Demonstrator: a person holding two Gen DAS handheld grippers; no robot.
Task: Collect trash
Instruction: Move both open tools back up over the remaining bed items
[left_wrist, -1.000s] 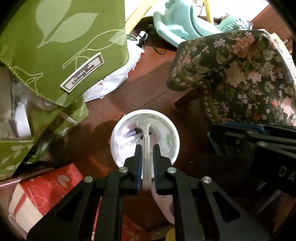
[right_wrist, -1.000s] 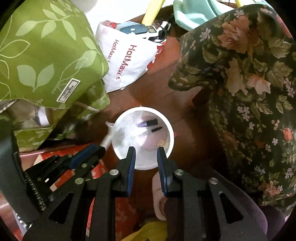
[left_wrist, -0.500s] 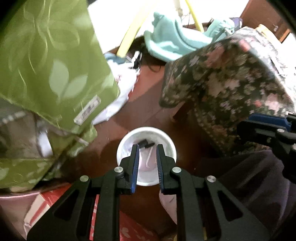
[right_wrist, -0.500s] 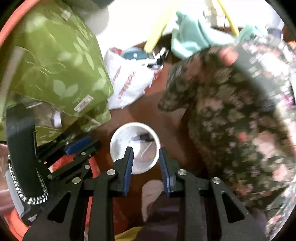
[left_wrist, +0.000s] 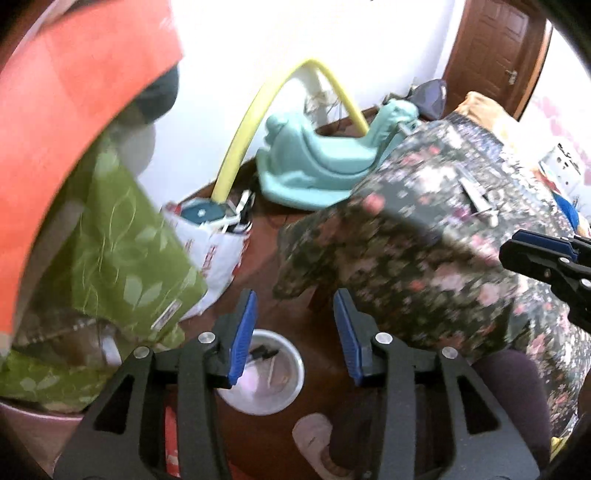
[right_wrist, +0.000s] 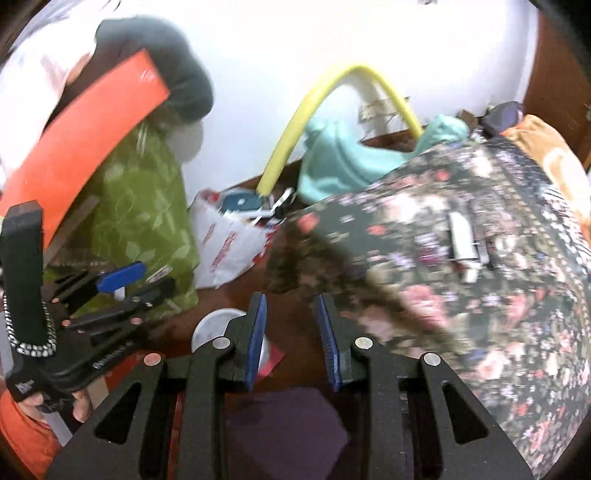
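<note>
Both risen from round white plastic bin (left_wrist: 264, 373): left hand-held gripper (left_wrist: 295, 332) directly above, nearer, opening, empty; right hand-held gripper (right_wrist: 291, 332) part-open, empty

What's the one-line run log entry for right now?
left gripper: opening, empty | right gripper: open, empty | round white plastic trash bin: on floor, scraps inside

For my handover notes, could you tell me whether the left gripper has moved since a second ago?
Yes. The left gripper has risen away from the white bin.
</note>
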